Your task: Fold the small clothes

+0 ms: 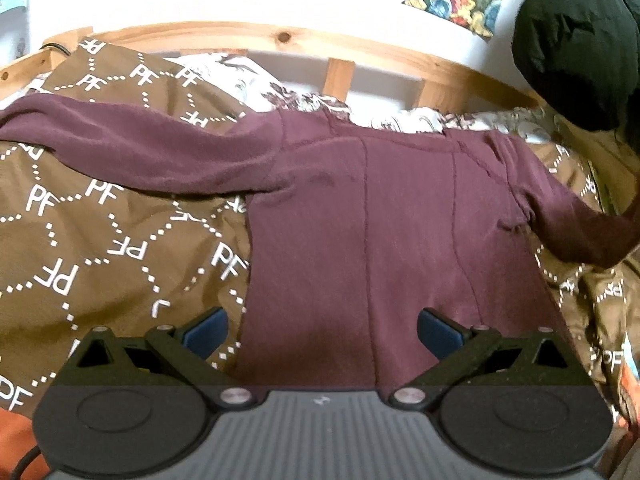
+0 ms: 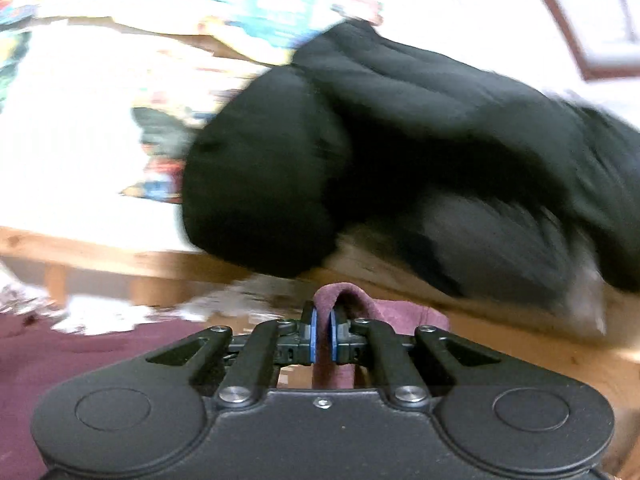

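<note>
Your bed takes up most of the left wrist view: a brown bedspread (image 1: pixel 80 208) printed with white letters and dotted diamonds, running out to a pale wooden bed frame (image 1: pixel 280 36) along the 12 o'clock edge. Only this view shows you the whole layout. The maroon long-sleeved top (image 1: pixel 360 216) lies flat on the bedspread in the middle of the picture, its body reaching down to 6 o'clock, one sleeve stretched out toward 9 o'clock and the other trailing off toward 3 o'clock. A white patterned cloth (image 1: pixel 256 80) peeks out behind it at about 12 o'clock, and a bulky black garment (image 1: pixel 576 48) hangs at 2 o'clock.

In the right wrist view that black garment (image 2: pixel 360 152) fills the centre, blurred, with the bed frame (image 2: pixel 100 256) at 9 o'clock and a colourful print (image 2: pixel 256 4) at 12 o'clock. The maroon top (image 2: pixel 60 356) shows only as a patch at 8 o'clock.

Your left gripper (image 1: pixel 322 330) stands spread wide over the lower hem of the top, nothing between its blue pads. Your right gripper (image 2: pixel 322 334) is pinching a fold of the maroon fabric, which loops up just above the pads.
</note>
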Demonstrator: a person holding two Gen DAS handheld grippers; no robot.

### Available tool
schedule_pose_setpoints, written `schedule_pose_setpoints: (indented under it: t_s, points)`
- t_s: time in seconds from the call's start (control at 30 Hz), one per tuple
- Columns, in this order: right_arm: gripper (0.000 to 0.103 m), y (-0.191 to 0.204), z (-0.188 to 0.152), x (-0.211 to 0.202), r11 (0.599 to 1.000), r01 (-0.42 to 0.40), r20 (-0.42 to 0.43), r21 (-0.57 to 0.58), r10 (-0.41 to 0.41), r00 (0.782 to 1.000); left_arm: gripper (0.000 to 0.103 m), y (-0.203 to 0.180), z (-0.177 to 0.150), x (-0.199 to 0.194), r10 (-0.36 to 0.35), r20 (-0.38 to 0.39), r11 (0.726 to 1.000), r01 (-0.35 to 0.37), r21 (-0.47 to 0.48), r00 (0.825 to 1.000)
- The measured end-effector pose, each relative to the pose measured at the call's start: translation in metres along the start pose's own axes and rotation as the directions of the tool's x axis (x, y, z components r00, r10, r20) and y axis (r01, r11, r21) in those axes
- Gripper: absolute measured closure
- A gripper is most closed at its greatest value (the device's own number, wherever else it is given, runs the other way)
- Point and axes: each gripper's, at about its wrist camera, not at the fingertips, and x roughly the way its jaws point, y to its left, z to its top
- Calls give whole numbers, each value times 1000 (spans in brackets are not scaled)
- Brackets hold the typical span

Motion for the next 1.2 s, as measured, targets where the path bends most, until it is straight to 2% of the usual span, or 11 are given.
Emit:
schedule_pose_setpoints:
  t_s: [0.23, 0.43, 0.57, 0.63, 0.67, 0.8, 0.83, 0.87, 0.93, 1.1, 1.2]
  points:
    - [97, 101, 1, -36, 950, -207, 38, -233, 222, 974, 1, 14, 8, -7, 24, 56, 998, -21, -57, 998]
    - [93, 159, -29, -55, 843, -415, -92, -343, 410, 908, 1, 22, 11, -5, 37, 55, 995, -32, -98, 998]
    - [81, 172, -49, -67, 763, -535, -210, -363, 492, 845, 1, 24, 11, -1, 35, 45, 994, -30, -102, 998]
    - [62, 172, -56, -71, 727, -593, -272, -346, 528, 805, 1, 25, 11, -1, 35, 42, 994, -31, -105, 999]
    - [59, 171, -57, -74, 713, -619, -298, -330, 543, 785, 1, 25, 11, 0, 35, 40, 994, -31, -108, 999]
    - [29, 159, -55, -85, 627, -745, -382, -229, 646, 661, 1, 29, 11, 1, 29, 22, 991, -26, -132, 999]
    - [24, 155, -54, -87, 598, -777, -397, -196, 677, 620, 1, 30, 11, 2, 27, 17, 990, -25, -138, 999]
    - [22, 151, -53, -89, 589, -790, -398, -167, 693, 601, 1, 31, 11, 2, 26, 12, 989, -24, -143, 1000]
    - [17, 143, -49, -86, 607, -786, -381, -117, 703, 600, 1, 31, 11, 3, 27, 7, 988, -25, -150, 1000]
    - [17, 129, -48, -42, 713, -691, -364, 118, 679, 638, 1, 31, 11, 3, 29, 6, 988, -28, -150, 1000]
    - [21, 121, -56, -2, 730, -602, -370, 322, 683, 630, 1, 32, 11, 4, 39, 8, 987, -37, -153, 999]
